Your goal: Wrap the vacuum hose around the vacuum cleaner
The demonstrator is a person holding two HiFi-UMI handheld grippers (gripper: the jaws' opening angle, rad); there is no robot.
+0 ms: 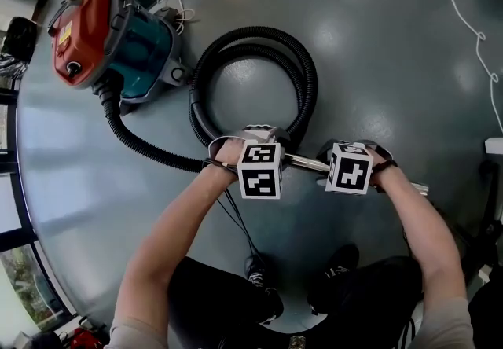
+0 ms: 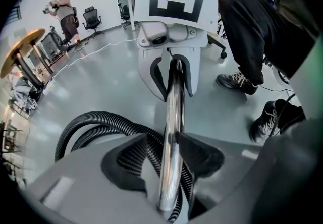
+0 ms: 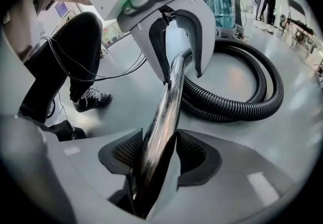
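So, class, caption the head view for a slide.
Left hand-held gripper and right hand-held gripper clamp a shiny metal tube beside the coiled black ribbed hose of a red-and-teal vacuum cleaner.

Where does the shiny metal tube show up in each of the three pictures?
Head view: the metal tube lies crosswise just below centre.
Left gripper view: it runs straight up the middle from the bottom edge.
Right gripper view: it slants up from bottom centre.
Shared landmark: the coiled black hose on the floor.
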